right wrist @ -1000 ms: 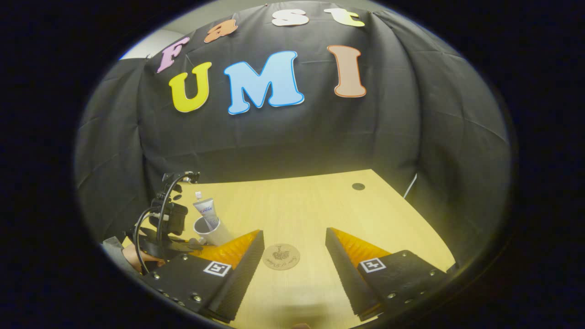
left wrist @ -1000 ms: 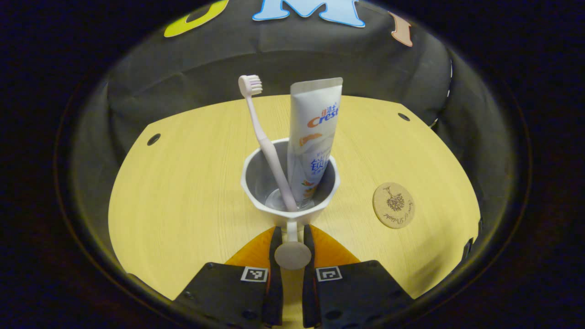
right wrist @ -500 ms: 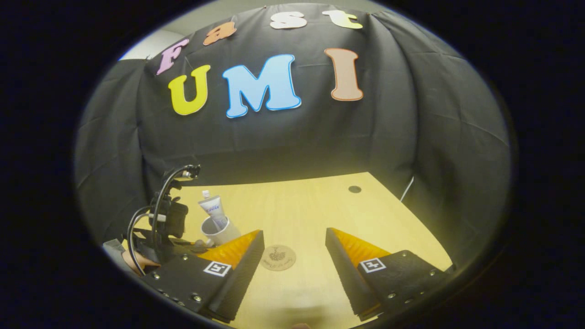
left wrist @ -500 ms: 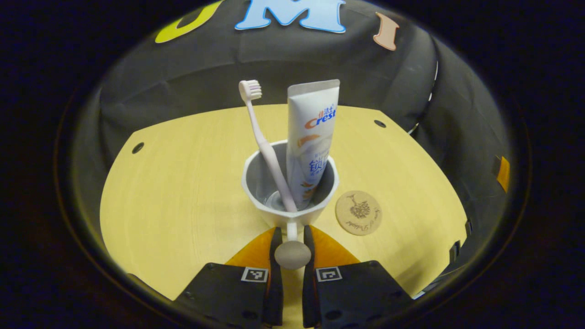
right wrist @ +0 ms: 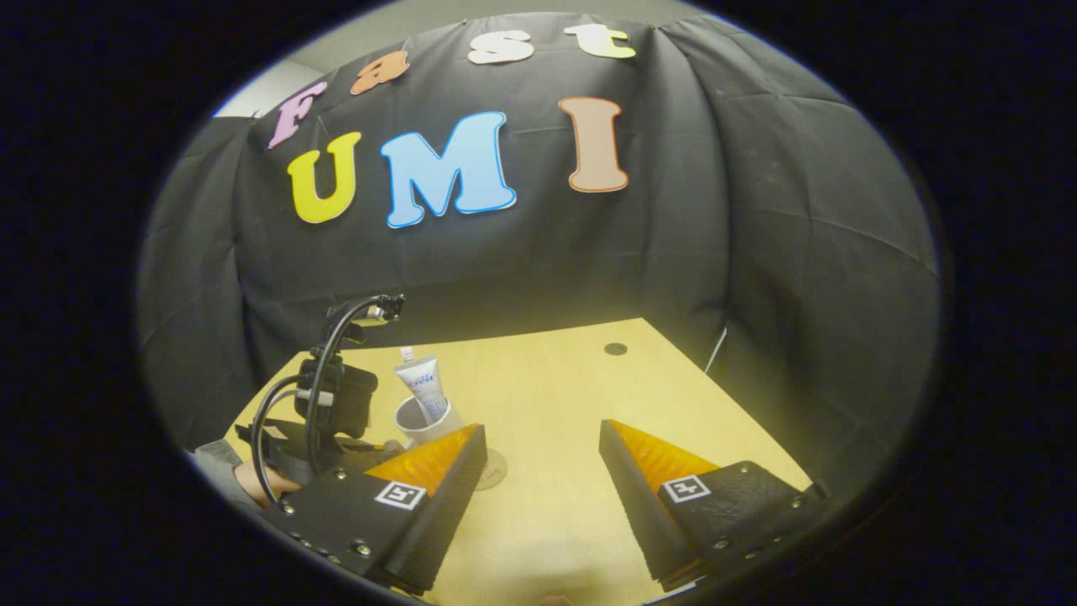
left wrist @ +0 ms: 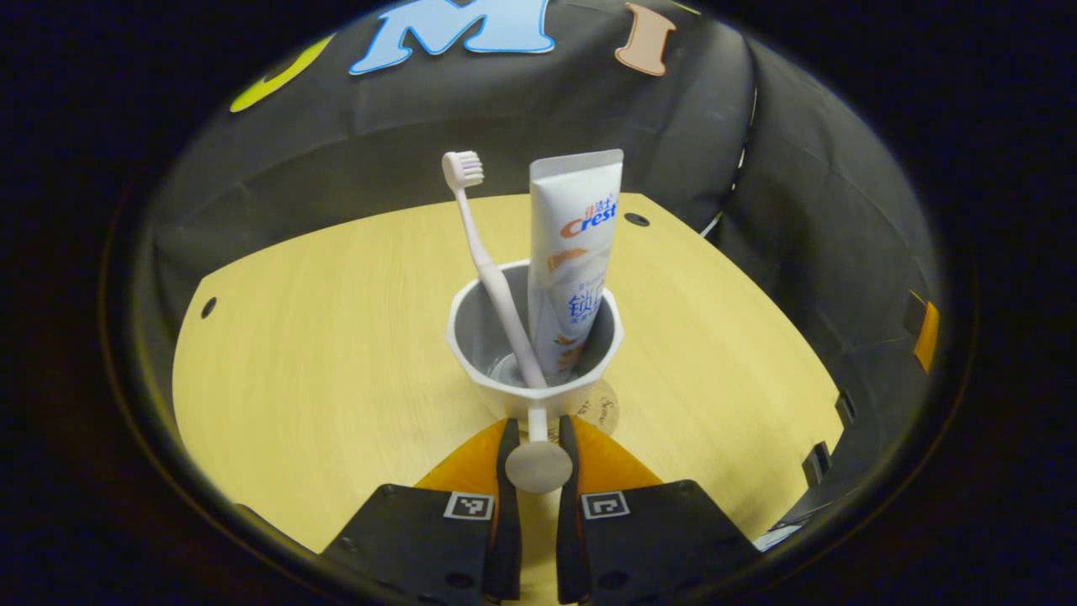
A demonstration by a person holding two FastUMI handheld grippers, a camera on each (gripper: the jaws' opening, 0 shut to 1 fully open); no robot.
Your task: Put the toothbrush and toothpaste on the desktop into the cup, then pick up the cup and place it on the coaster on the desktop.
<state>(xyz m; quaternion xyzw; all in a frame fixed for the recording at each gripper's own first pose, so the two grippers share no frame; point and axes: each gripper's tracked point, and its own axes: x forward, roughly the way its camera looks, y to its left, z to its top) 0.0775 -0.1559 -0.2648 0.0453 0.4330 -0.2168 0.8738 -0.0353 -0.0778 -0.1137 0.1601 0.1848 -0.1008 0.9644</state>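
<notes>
Tongs [left wrist: 536, 446] pinch faceted cup [left wrist: 535, 337] (round-knobbed handle) over coaster [left wrist: 602, 406].

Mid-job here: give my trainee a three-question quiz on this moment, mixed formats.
1. True or false: the toothbrush and toothpaste both stand in the cup.
2. What part of the cup does the left tool pinch? A) rim B) handle C) base
3. Fill in: the right tool is ____ and holds nothing.

Key: 1 true. 2 B: both fingers press on the handle, and the coaster peeks out from behind the cup. 3 open.
</notes>
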